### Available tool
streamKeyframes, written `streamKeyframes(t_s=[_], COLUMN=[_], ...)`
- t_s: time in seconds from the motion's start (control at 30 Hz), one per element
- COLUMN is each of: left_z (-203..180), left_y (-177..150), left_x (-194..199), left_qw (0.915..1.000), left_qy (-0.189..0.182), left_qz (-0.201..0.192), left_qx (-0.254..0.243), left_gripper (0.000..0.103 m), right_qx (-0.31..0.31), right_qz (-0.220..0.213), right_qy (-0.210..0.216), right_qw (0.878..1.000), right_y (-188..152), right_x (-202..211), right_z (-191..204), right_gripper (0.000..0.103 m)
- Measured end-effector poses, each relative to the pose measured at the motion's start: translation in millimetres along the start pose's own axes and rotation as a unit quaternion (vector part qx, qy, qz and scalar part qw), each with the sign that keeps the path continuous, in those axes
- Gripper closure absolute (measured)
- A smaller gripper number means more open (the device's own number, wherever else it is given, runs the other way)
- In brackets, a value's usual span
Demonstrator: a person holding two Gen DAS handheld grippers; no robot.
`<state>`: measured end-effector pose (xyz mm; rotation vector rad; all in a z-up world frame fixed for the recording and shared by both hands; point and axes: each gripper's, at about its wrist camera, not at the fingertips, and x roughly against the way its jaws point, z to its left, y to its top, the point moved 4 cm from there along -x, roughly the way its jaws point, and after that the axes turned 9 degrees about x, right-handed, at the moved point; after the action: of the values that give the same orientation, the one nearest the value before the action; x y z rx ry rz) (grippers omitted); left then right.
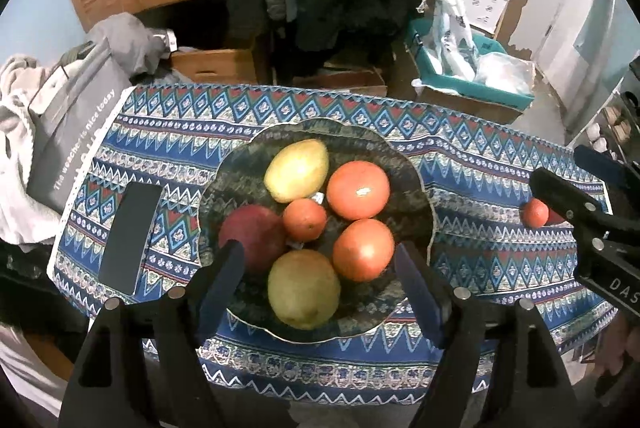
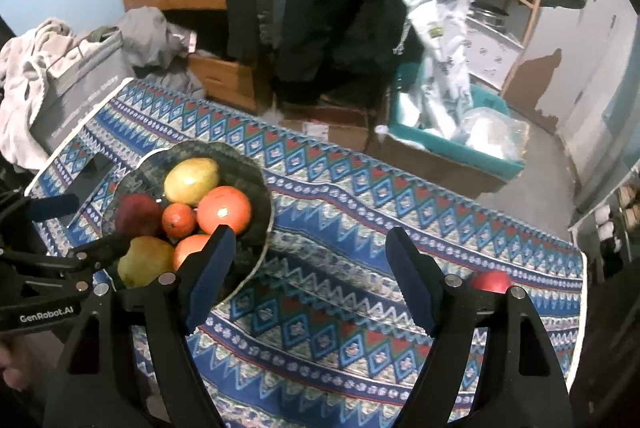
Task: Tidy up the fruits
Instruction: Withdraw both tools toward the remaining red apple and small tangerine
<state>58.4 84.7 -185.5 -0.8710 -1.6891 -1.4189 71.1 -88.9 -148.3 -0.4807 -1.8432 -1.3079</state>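
Note:
A dark scalloped bowl [image 1: 416, 164] sits on the patterned cloth and holds several fruits: two yellow-green mangoes [image 1: 297, 170], two large oranges [image 1: 358, 190], a small tangerine [image 1: 305, 220] and a dark red fruit [image 1: 252, 234]. My left gripper [image 1: 320, 264] is open and empty, just above the bowl's near side. My right gripper [image 2: 308, 268] is open and empty over the cloth, right of the bowl [image 2: 260, 188]. A small orange-red fruit [image 1: 535, 213] lies on the cloth at the right. In the right wrist view a red fruit [image 2: 490, 281] shows behind my right finger.
A black phone [image 1: 130, 236] lies on the cloth left of the bowl. A grey box [image 1: 76, 124] and laundry sit past the table's left edge. Cardboard boxes, a teal bin [image 2: 452, 144] with plastic bags and a wooden shelf stand behind the table.

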Motion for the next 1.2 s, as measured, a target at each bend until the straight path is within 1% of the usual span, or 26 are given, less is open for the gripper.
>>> streamKeyframes(t_s=[0.23,0.33,0.53,0.9,1.2], left_z=[-21.8,-32.8,-56.9,-104.8,-139.9], left_y=[-0.5,-0.6,-2.5,-2.2,-7.3], left_x=[9.1,11.7,14.6,16.3,13.0], left_qw=[0.9998,0.9997,0.9991,0.9976,0.9956], left_qy=[-0.004,-0.009,-0.017,-0.033,-0.035], left_qz=[-0.009,-0.009,-0.009,-0.006,-0.002], left_qx=[-0.015,-0.021,-0.038,-0.06,-0.087], left_gripper=[0.023,0.023,0.023,0.023,0.023], right_qx=[-0.023,-0.035,-0.051,-0.086,-0.117], right_qz=[-0.009,-0.01,-0.013,-0.007,0.001], right_qy=[-0.015,-0.023,-0.039,-0.067,-0.081], right_qw=[1.0,0.999,0.998,0.994,0.99], right_y=[-9.3,-14.7,-26.1,-59.2,-88.9], right_x=[18.2,25.2,34.1,44.9,50.5], right_z=[-24.1,-37.6,-58.6,-102.2,-136.4], right_gripper=[0.024,0.022,0.022,0.022,0.022])
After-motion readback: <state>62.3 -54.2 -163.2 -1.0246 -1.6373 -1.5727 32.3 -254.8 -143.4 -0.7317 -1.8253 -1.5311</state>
